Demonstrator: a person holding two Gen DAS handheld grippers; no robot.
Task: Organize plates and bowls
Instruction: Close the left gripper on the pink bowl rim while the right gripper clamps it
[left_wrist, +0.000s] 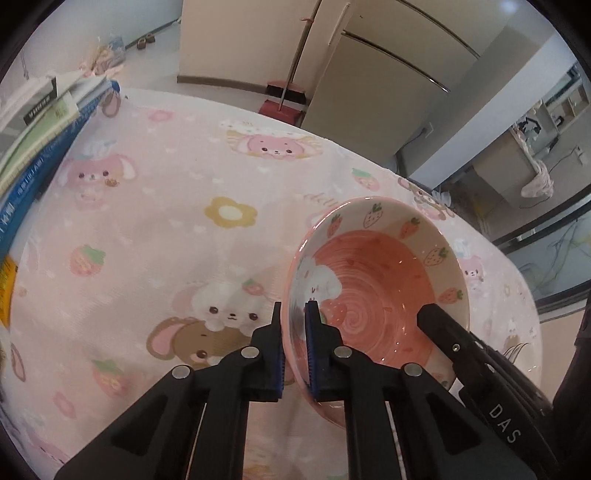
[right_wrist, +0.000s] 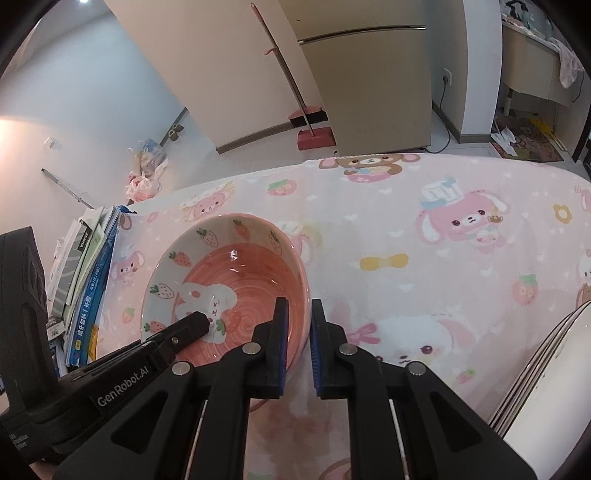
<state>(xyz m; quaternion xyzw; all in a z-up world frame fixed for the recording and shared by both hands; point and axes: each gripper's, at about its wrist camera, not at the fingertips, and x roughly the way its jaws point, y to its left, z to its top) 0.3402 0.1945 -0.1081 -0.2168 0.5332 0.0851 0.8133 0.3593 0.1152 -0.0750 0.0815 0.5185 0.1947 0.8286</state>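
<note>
A pink bowl (left_wrist: 380, 280) with strawberries and a white bunny inside sits over the pink cartoon tablecloth (left_wrist: 166, 206). My left gripper (left_wrist: 295, 332) is closed on the bowl's left rim, one finger inside and one outside. My right gripper (right_wrist: 298, 328) clamps the opposite rim of the same bowl (right_wrist: 236, 273). Each gripper shows in the other's view, the right one (left_wrist: 461, 350) and the left one (right_wrist: 162, 343). A stack of white plates (right_wrist: 546, 369) stands at the right edge of the right wrist view.
A pile of books and papers (left_wrist: 40, 140) lies along the table's left edge, also in the right wrist view (right_wrist: 88, 273). Behind the table are a fridge (right_wrist: 369, 74), a broom with a red dustpan (right_wrist: 310, 125), and the floor.
</note>
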